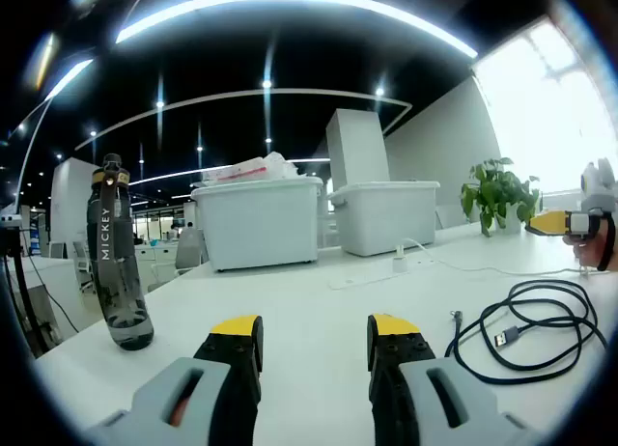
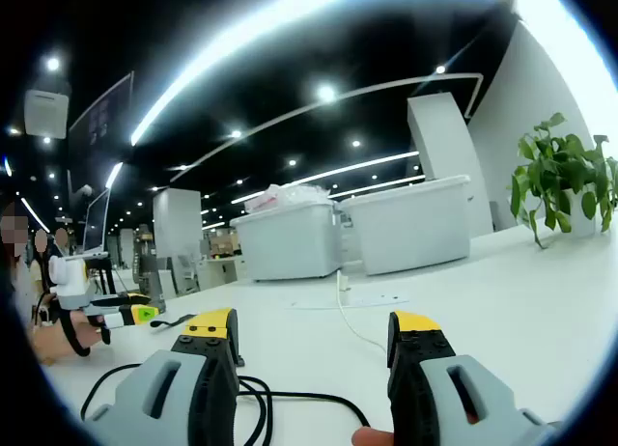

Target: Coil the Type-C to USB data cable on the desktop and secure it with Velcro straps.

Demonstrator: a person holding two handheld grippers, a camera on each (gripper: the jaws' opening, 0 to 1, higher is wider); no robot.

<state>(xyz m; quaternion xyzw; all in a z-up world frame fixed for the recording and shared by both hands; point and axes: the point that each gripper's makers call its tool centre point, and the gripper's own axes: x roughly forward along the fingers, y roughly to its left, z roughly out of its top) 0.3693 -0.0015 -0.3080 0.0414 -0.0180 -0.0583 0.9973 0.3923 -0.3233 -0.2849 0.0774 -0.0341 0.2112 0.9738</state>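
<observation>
Left gripper (image 1: 314,342) jaws gape, black cable (image 1: 526,325) loosely looped to their right

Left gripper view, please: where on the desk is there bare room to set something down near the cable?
The white desk is bare between the dark water bottle on the left and the loose black cable on the right, up to the two storage bins. It is crowded to the right, with the cable's loops, a white cord and the right gripper above them.
</observation>
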